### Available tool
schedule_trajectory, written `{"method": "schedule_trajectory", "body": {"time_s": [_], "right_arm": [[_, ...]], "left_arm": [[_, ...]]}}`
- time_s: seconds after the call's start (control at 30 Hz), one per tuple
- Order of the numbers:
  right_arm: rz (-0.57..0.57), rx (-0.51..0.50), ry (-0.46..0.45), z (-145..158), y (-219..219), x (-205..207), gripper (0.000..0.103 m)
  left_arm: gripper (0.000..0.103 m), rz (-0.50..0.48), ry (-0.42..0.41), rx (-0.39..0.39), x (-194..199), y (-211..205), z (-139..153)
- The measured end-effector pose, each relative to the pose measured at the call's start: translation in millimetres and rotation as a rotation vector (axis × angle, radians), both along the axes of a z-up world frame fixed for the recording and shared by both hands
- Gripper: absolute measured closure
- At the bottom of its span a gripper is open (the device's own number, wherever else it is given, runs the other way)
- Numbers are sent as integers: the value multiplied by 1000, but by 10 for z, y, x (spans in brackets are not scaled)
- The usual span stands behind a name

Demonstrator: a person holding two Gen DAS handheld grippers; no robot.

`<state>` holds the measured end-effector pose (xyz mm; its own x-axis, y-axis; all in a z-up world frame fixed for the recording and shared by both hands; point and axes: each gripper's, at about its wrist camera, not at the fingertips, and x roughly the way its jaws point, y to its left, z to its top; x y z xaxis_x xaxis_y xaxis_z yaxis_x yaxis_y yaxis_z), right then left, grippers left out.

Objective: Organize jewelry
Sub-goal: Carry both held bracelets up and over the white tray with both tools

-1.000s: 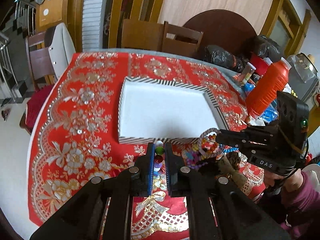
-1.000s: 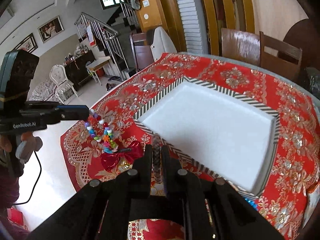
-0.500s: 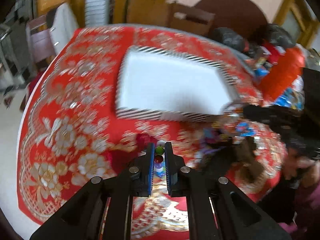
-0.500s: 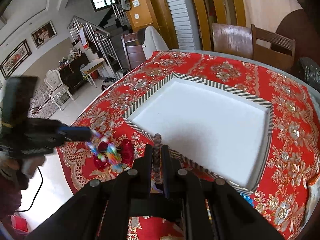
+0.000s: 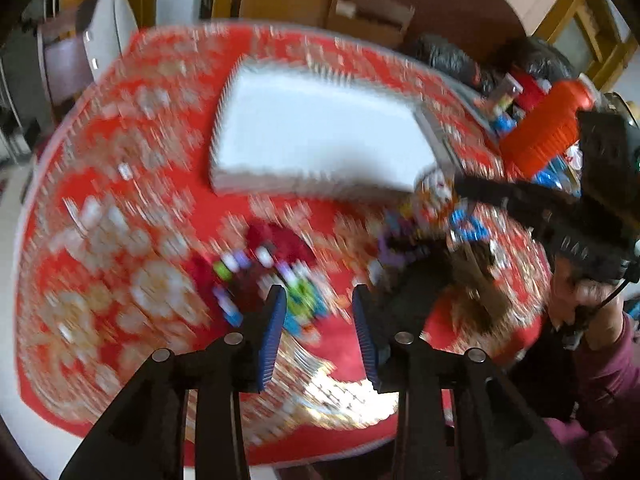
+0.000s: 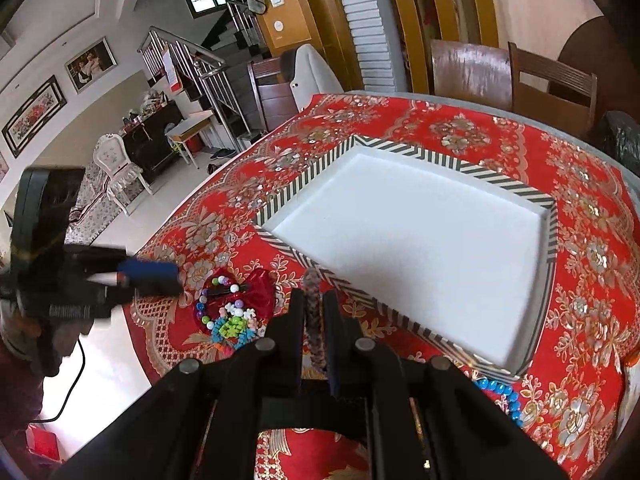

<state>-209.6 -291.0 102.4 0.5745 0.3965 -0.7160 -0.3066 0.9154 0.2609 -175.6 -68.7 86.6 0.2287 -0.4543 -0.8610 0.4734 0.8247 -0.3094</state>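
My left tool [image 5: 319,322] has just been opening, jaws apart with nothing pressed between the pads, and the string of multicoloured plastic beads [image 6: 228,320] lies in a loose heap on the dark red fabric bow [image 6: 260,284] on the desk's red floral cloth [image 6: 580,264], just short of the black-and-white striped tray with white foam lining [image 6: 420,240]. My right tool [image 6: 314,312] is clamped on a woven, mottled cord bracelet [image 6: 312,280]. I judge both pieces light and limp; the smooth, round beads could roll out of a grip, so I would pinch across the strand at a bunched part
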Motion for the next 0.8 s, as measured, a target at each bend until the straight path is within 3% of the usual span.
{"method": "schedule_trajectory", "body": {"time_s": [0.2,0.3,0.37,0.4,0.53,0.8], "right_arm": [[-3,6,-8,36,-11,-43,94],[-3,7,-10,43,-10,-70,94],[-7,13,-14,54,-25,-83,94],[-9,16,-16,58,-34,-91,94],[-10,13,-21,78,-57,-109,94],[-35,38,-55,230,-194,-128,94]], "left_arm": [[60,93,56,73,-13,-128,-285],[60,119,37,139,-1,-211,-414],[62,123,52,125,29,-226,-488],[73,125,43,125,31,-234,-507],[85,122,51,82,46,-174,-466],[86,107,-16,-52,-33,8,123]]}}
